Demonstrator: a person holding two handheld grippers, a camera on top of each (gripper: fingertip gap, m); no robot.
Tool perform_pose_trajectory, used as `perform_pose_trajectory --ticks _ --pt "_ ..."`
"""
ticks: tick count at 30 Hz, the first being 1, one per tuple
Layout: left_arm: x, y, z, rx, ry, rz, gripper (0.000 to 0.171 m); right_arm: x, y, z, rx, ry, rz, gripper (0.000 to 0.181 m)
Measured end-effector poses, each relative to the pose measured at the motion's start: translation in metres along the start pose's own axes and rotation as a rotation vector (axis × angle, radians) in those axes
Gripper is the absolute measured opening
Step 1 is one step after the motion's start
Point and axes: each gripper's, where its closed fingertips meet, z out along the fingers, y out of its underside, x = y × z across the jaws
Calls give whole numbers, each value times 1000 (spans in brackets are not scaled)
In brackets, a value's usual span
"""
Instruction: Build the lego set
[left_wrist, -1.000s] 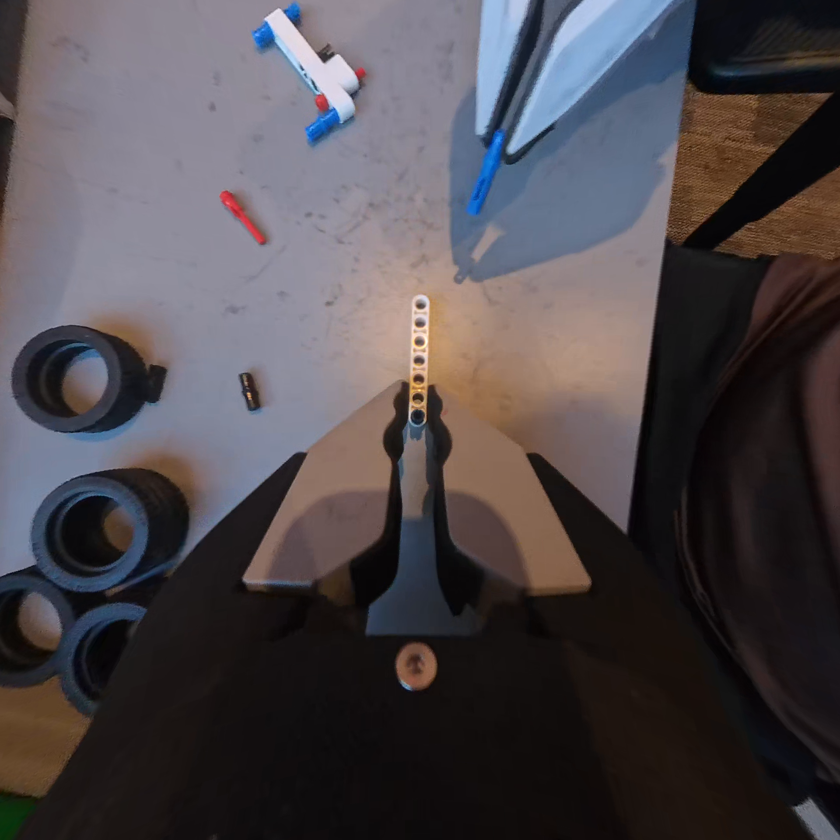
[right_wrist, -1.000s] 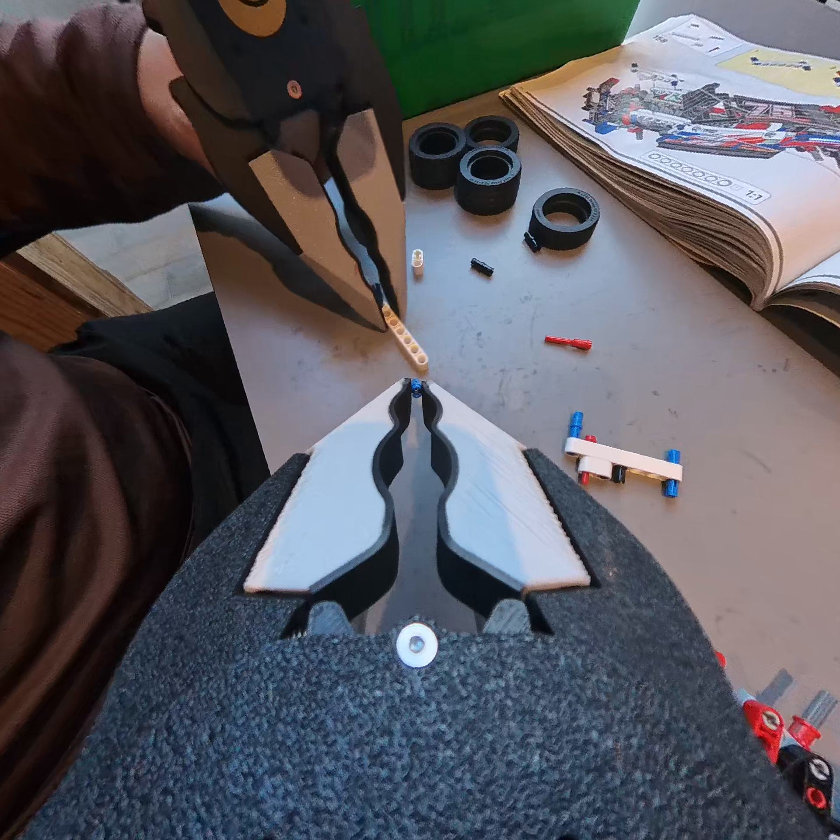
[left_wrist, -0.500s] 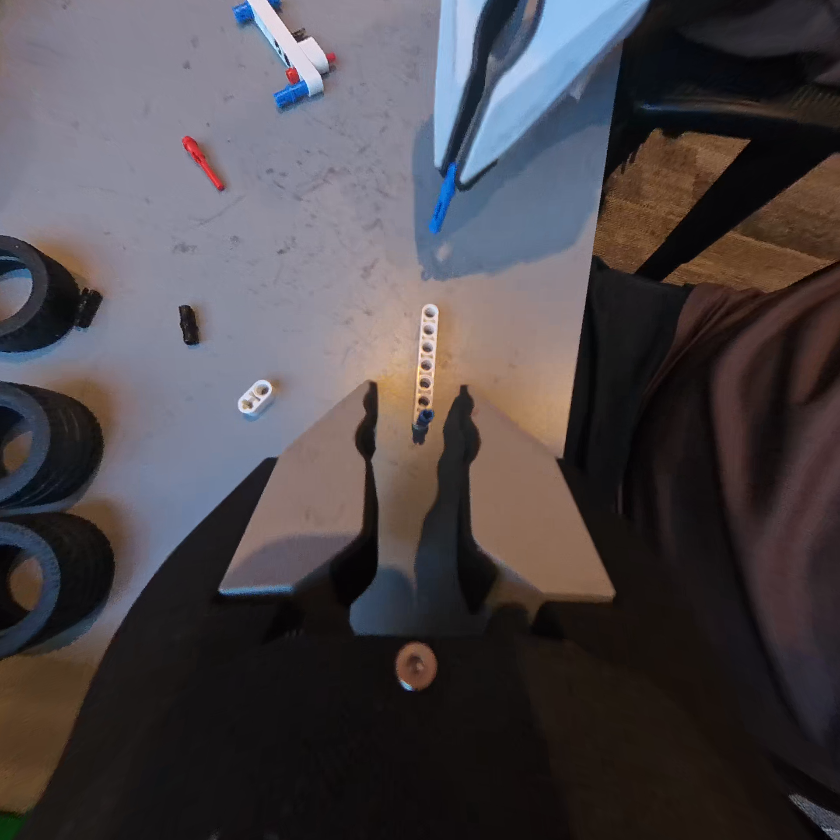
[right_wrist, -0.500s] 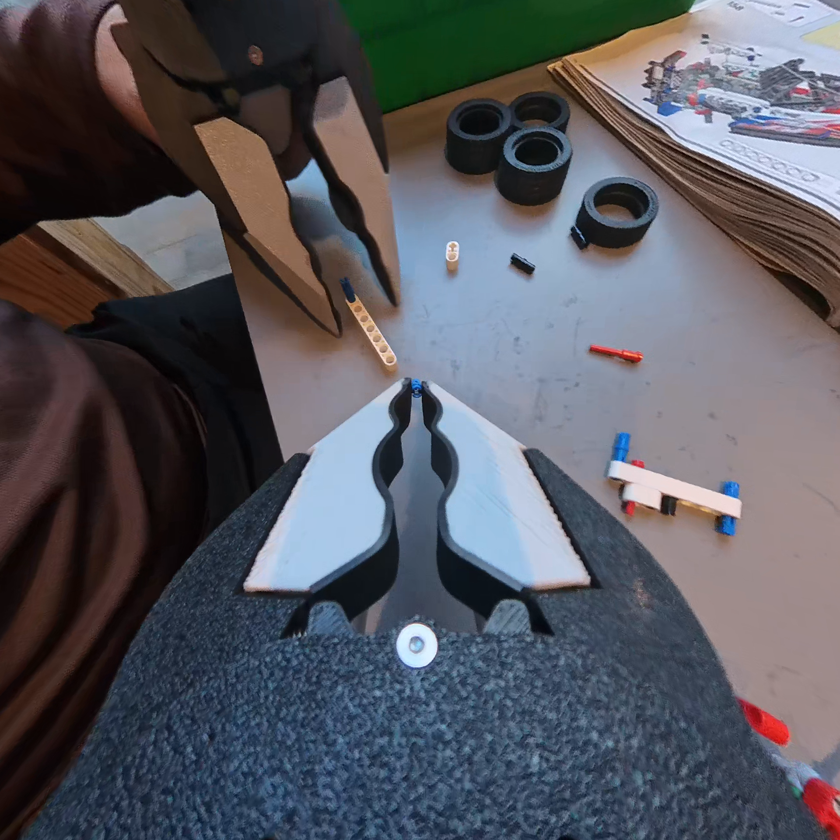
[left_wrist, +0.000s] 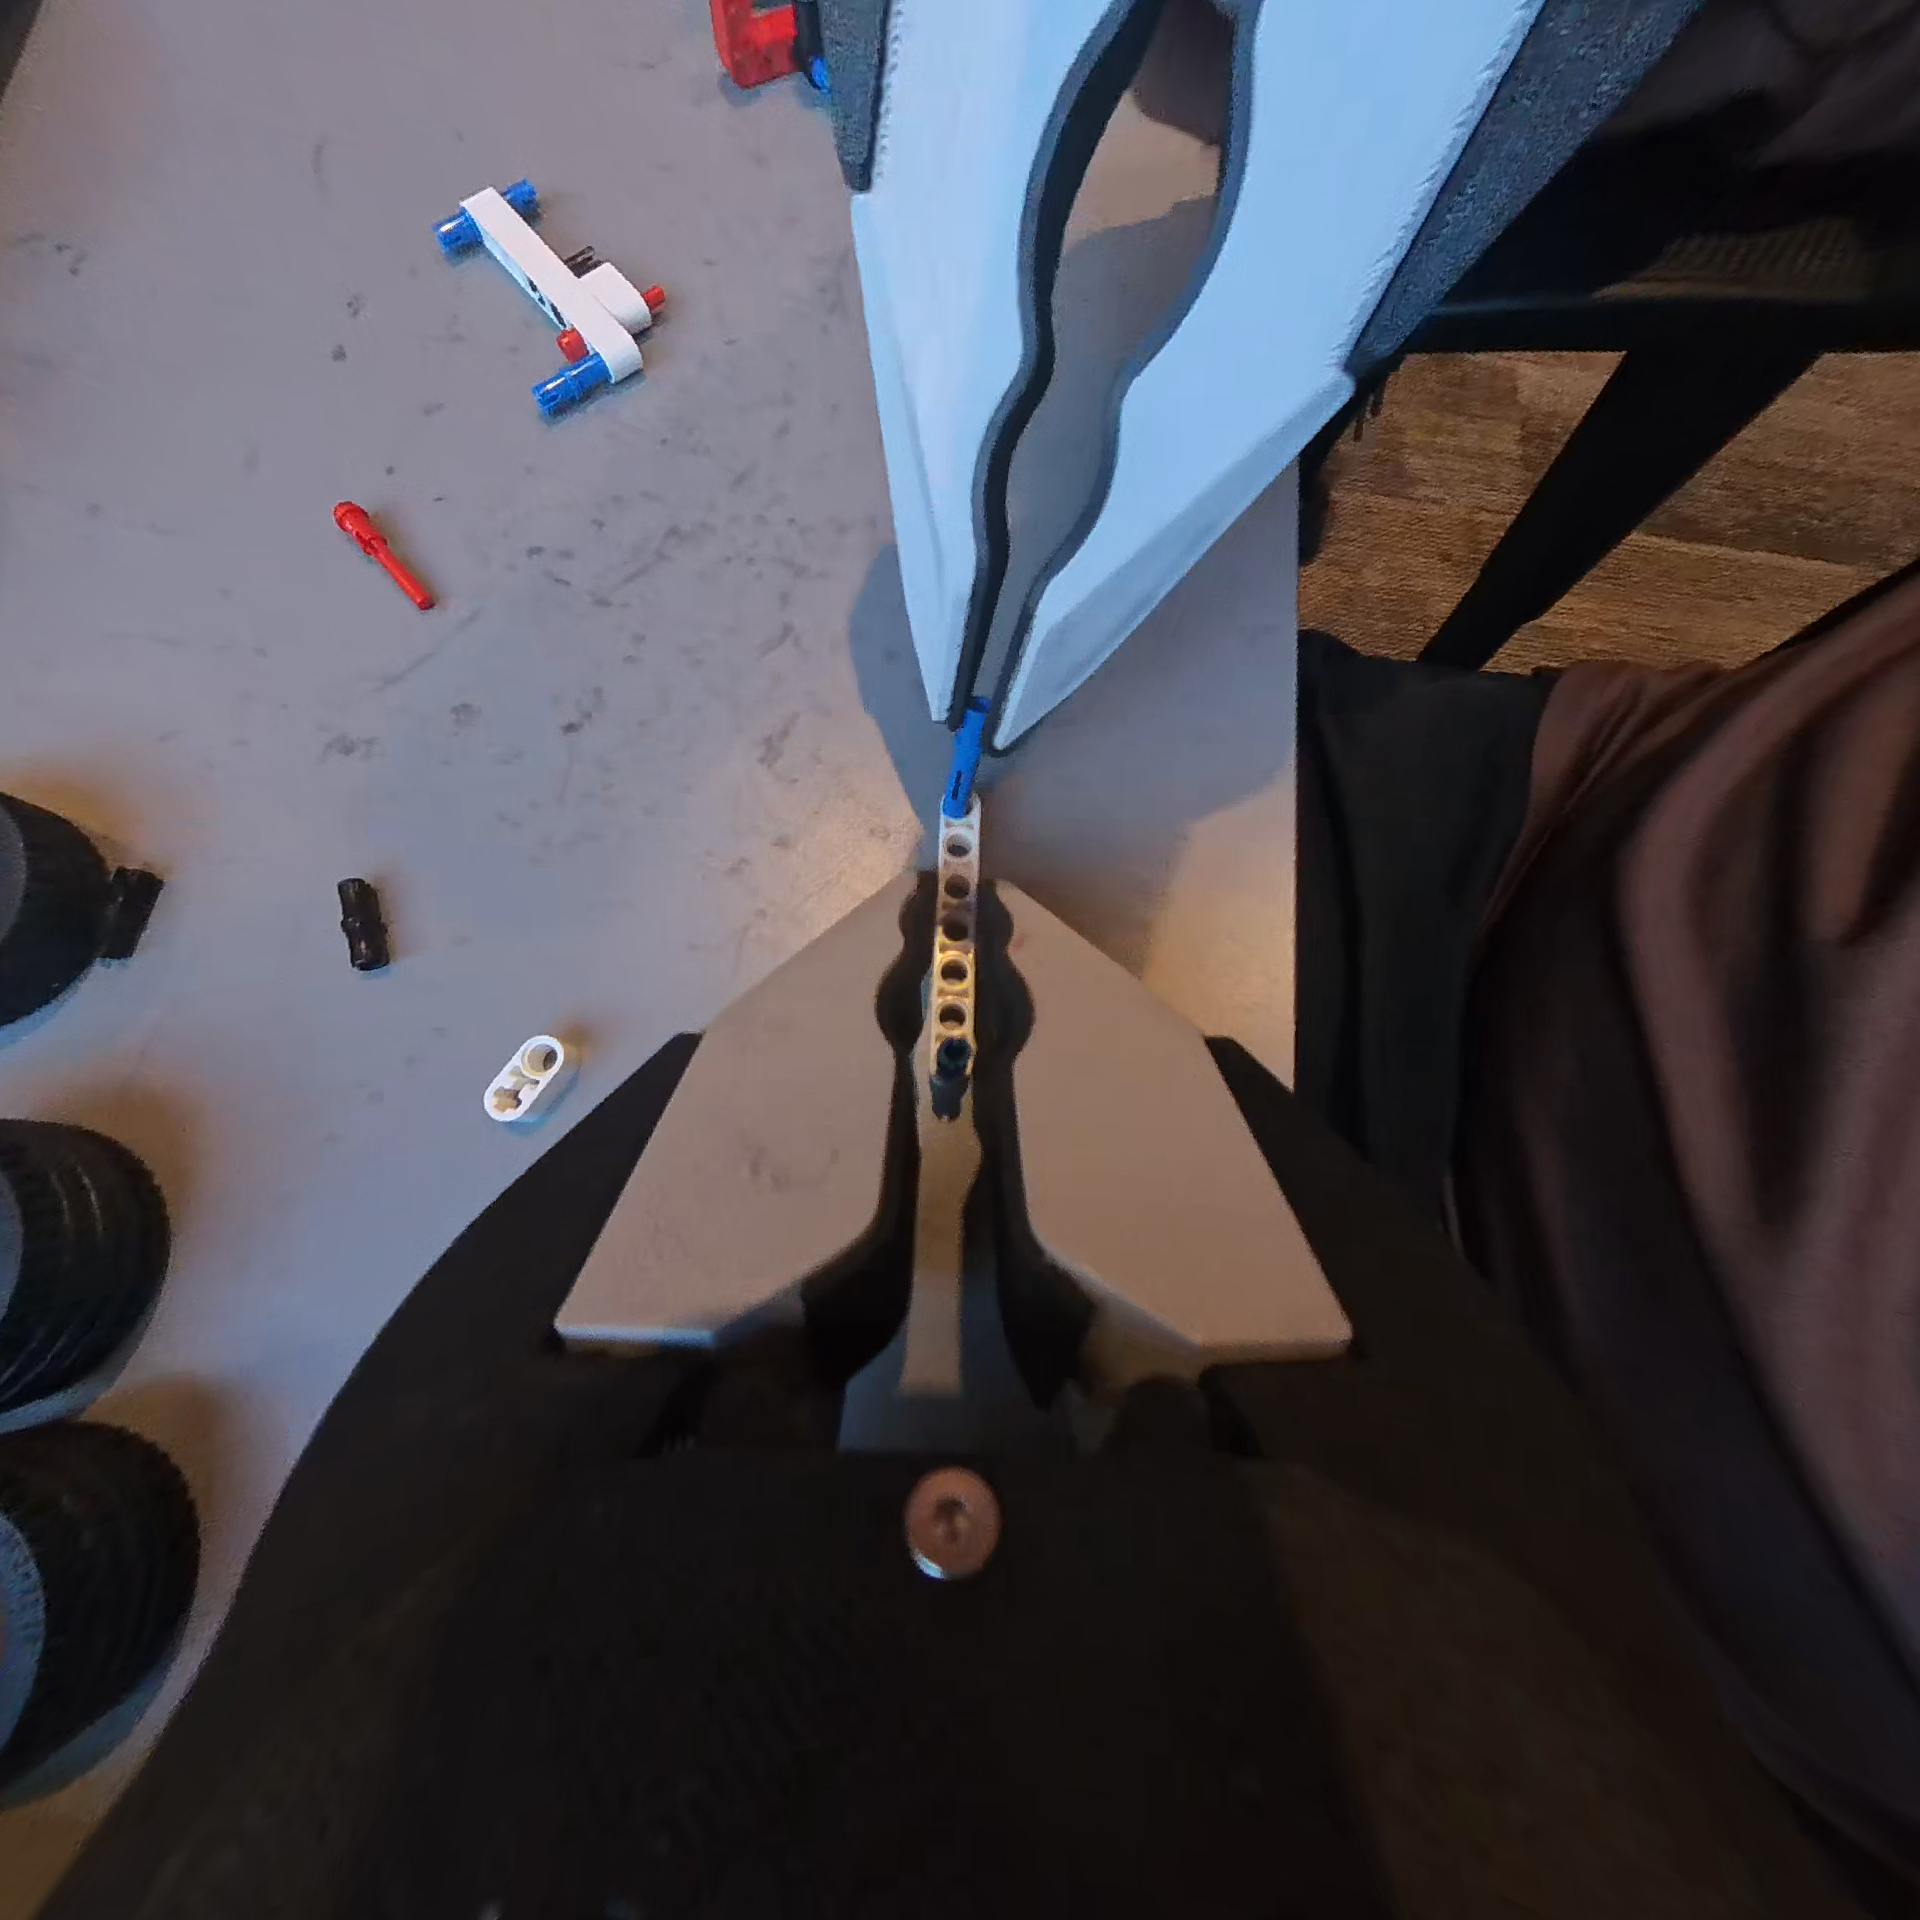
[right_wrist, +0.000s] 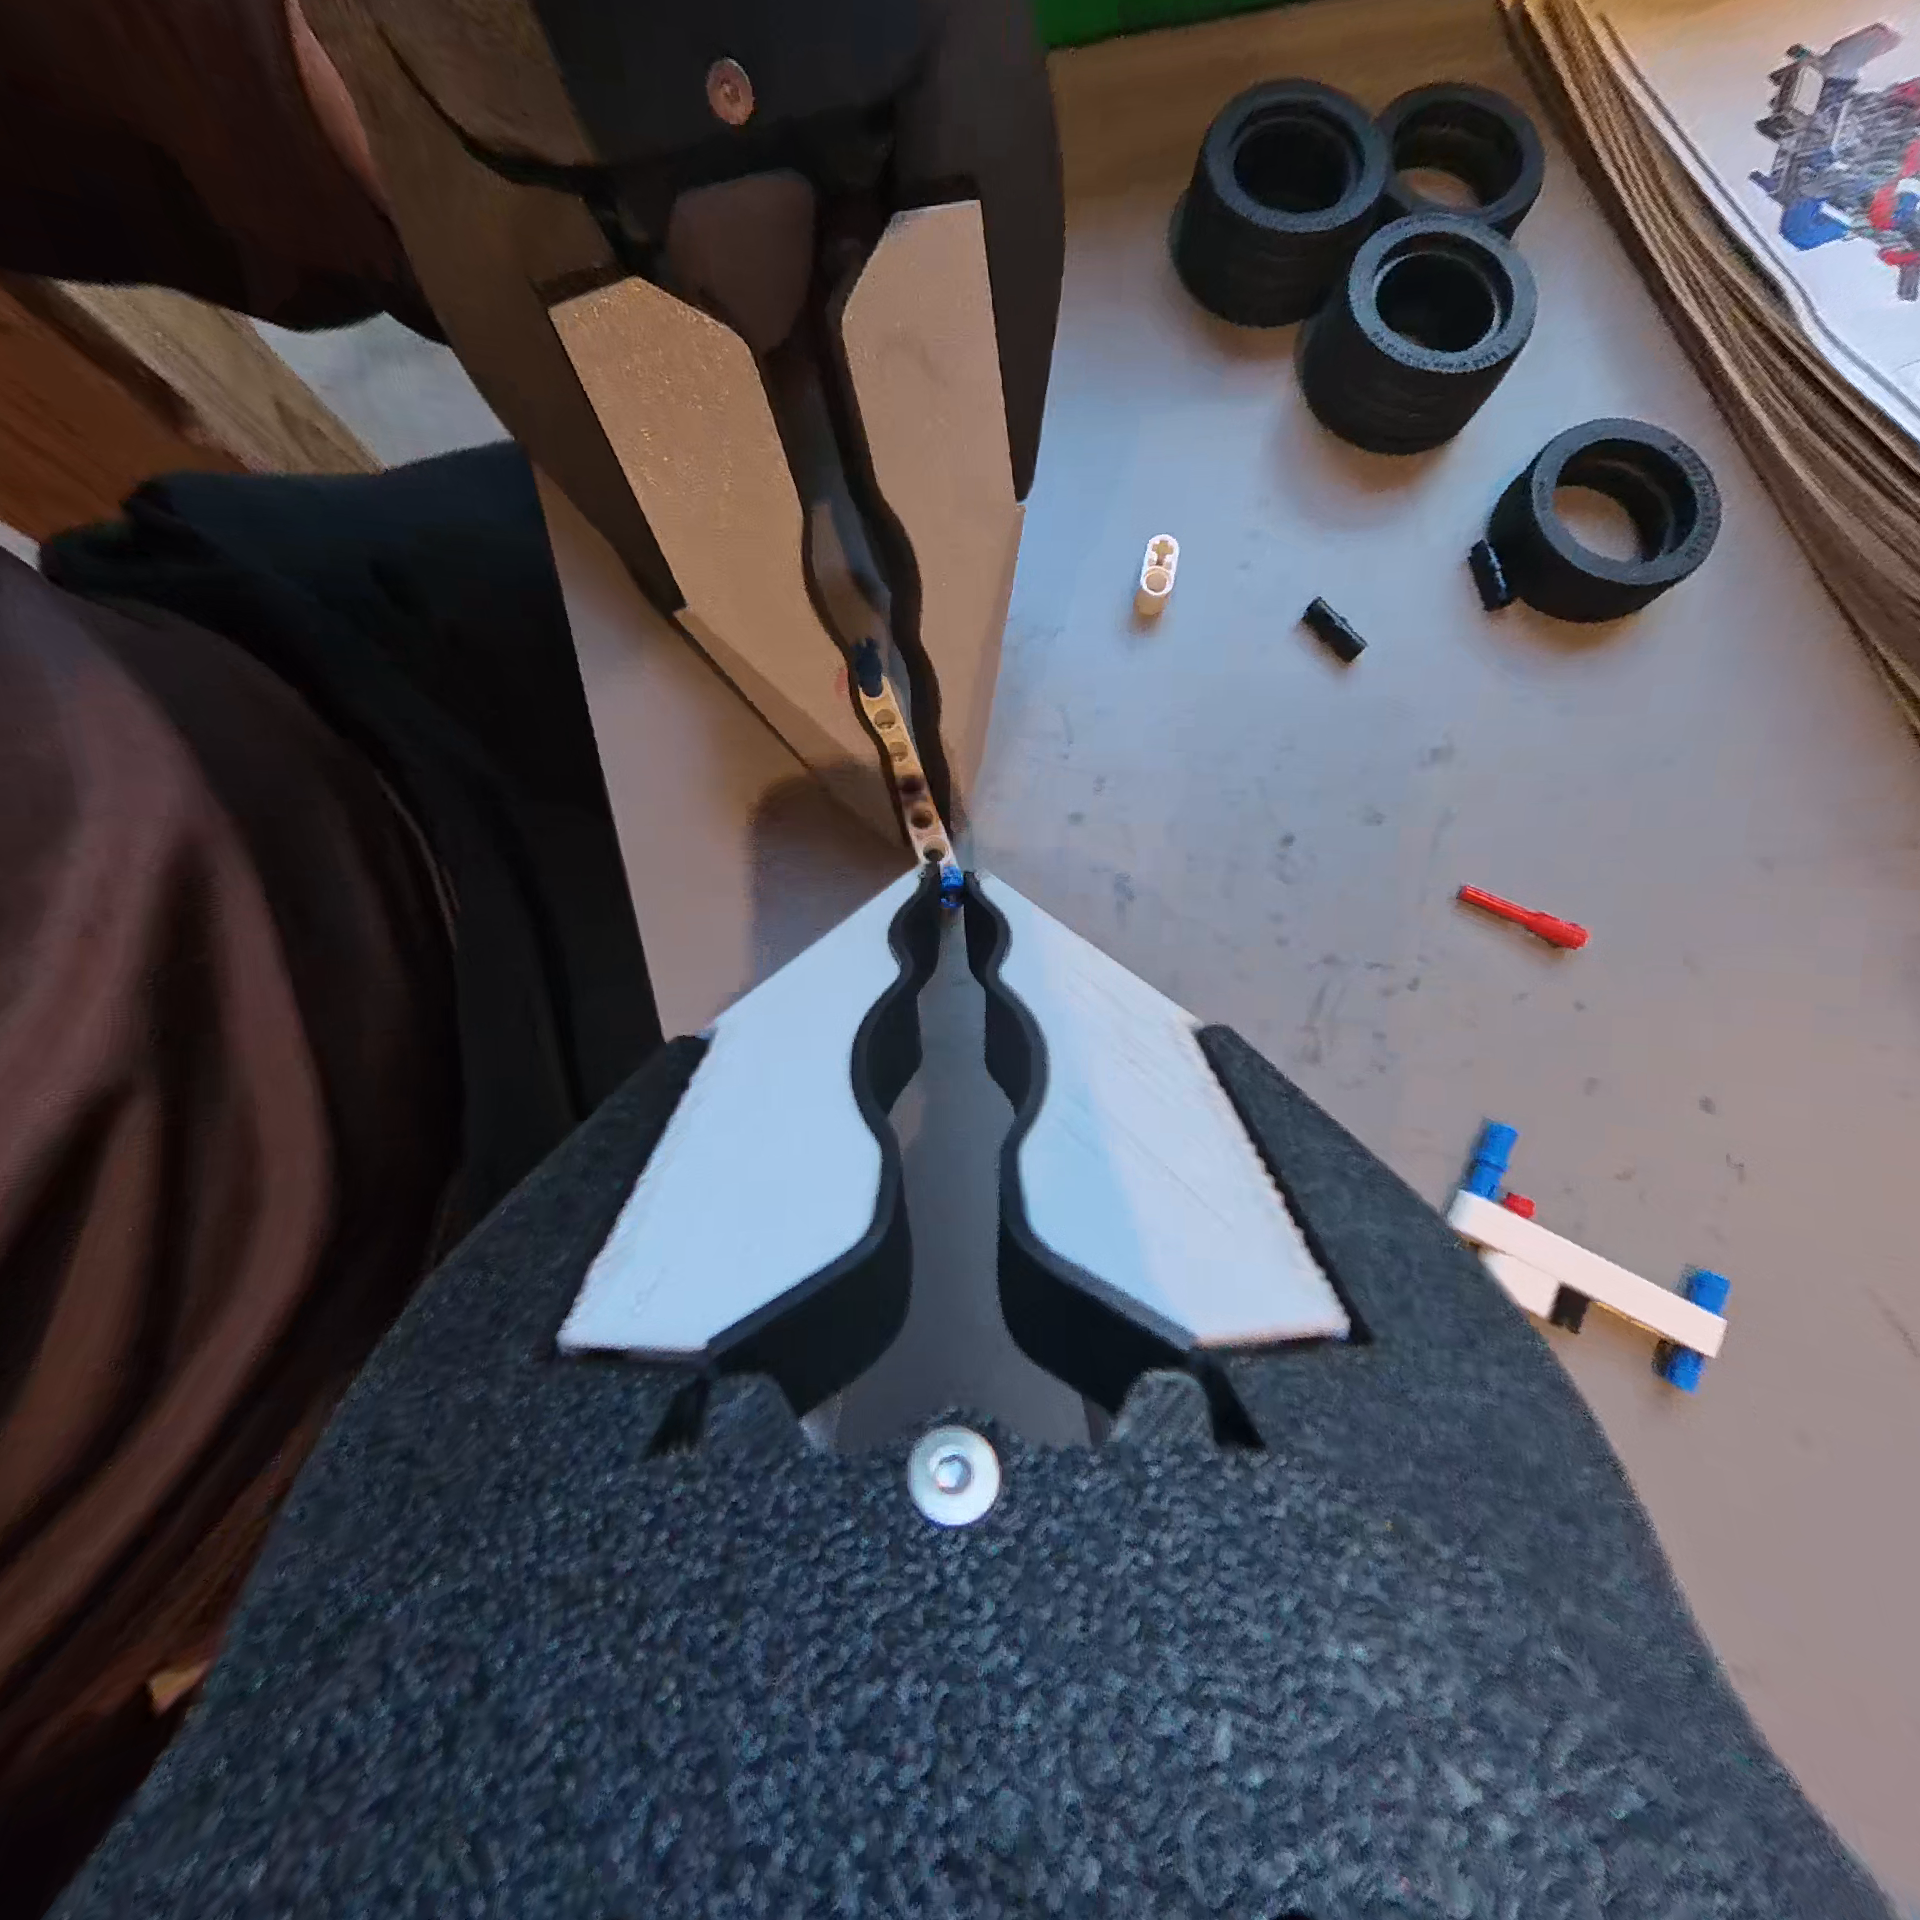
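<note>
The left hand-held gripper (left_wrist: 954, 894) is clamped on the white beam (left_wrist: 956, 940), whose free end points to 12 o'clock above the bench (left_wrist: 623, 644). There the right hand-held gripper (right_wrist: 948, 883), pinching a blue pin (left_wrist: 964, 753), meets the end hole. Keep the pin square to that hole and press straight; a tilt would likely jam it. Tyres (right_wrist: 1413, 322) lie farther, at 1 o'clock.

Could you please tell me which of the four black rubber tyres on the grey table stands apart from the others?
The black rubber tyre nearest the open paper instruction booklet stands alone, with a small black piece at its rim; the other three tyres are clustered together.
</note>
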Motion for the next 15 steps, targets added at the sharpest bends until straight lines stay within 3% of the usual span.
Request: perform_pose_trajectory --ticks 8,15 --pt "-1 0 0 2 -23 16 4 1 2 -3 -130 23 -87 4" --pt "-1 0 0 3 -26 18 4 -1 0 1 -155 3 -83 4"
